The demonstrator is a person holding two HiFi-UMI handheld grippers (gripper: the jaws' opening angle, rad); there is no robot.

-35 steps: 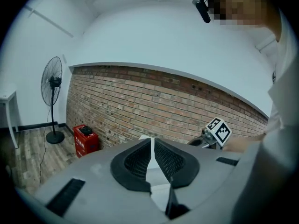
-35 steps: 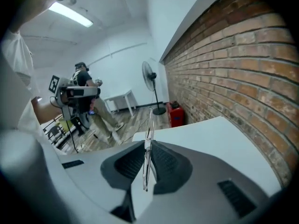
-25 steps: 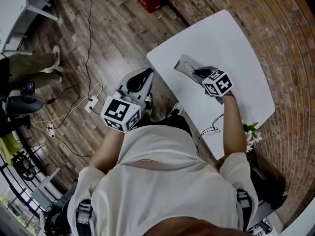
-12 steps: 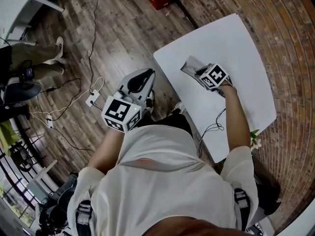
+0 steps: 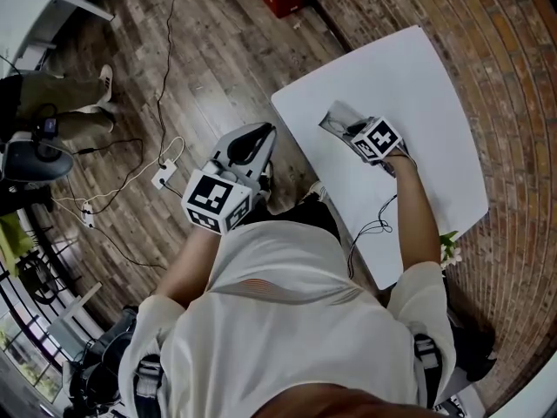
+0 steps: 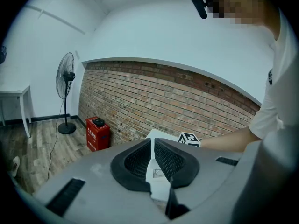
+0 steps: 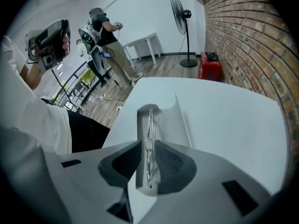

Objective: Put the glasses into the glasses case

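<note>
— Lowered to the table [image 7: 233,118], right hand-held gripper [image 7: 148,142] has jaws just opening, loose around the glasses [image 7: 150,125].
— Only its view shows them: thin wire, edge-on, over the open glasses case [image 7: 176,120]. Left hand-held gripper [image 6: 152,143]: jaws together, empty.

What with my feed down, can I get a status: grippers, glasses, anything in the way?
Left gripper shut, empty. Right gripper: jaws just been opening, glasses upright between them over the open glasses case. Nothing blocking.

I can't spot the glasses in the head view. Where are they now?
In the right gripper view, the glasses are between the right gripper's jaws, which have just been opening, at the open case on the table.
</note>
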